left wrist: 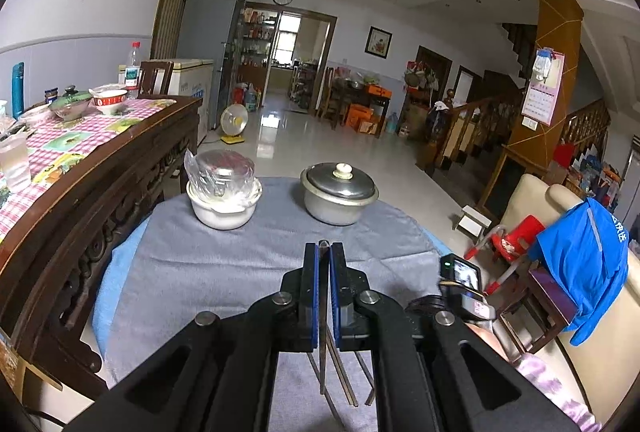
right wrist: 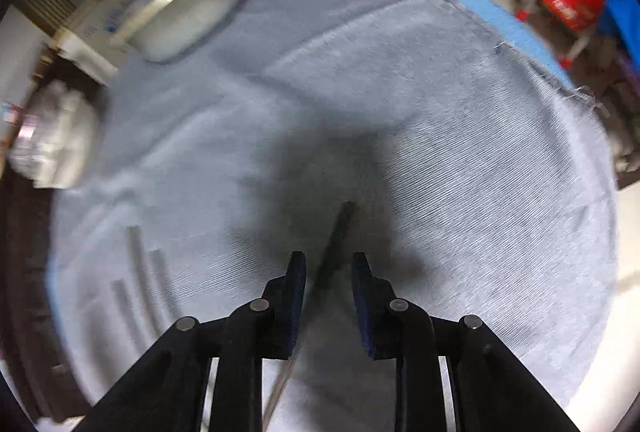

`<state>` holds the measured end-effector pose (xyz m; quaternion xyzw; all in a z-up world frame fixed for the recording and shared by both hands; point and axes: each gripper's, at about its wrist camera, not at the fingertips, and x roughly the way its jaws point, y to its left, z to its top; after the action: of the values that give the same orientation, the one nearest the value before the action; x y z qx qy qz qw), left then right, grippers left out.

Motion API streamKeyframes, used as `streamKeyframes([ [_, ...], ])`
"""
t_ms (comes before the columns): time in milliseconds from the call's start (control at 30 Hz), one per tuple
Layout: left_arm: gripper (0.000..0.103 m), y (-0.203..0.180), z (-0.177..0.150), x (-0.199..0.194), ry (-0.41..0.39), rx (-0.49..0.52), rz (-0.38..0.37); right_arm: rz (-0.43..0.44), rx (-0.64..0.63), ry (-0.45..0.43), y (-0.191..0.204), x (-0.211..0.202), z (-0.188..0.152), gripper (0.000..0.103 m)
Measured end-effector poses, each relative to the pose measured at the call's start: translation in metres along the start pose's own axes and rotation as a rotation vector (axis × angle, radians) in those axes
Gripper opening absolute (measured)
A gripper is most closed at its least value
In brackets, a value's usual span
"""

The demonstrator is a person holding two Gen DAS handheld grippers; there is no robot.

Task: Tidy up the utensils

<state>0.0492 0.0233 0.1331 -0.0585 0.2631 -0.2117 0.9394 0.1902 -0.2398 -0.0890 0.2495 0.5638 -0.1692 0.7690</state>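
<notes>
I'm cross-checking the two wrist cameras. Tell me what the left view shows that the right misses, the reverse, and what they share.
Left only: the left gripper shut on a chopstick, the checked dining table.
Right only: the right gripper open around a blurred chopstick.
Both: the grey cloth, the lidded metal pot, the white bowl.

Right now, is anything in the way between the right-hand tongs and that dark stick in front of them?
Nothing visible. The dark stick already sits between the open right tongs, with only bare grey cloth around it. The picture is blurred, so I cannot tell whether a pad touches it.
</notes>
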Motion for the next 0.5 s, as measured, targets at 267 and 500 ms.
streamKeyframes([
  [267, 0.005, 0.007, -0.004, 0.004, 0.015, -0.017, 0.001, -0.110, -0.090, -0.060, 0.017, 0.008, -0.004, 0.006],
  [500, 0.005, -0.001, 0.001, -0.018, -0.016, -0.005, 0.007, 0.108, -0.063, -0.239, -0.010, -0.051, -0.035, 0.006],
])
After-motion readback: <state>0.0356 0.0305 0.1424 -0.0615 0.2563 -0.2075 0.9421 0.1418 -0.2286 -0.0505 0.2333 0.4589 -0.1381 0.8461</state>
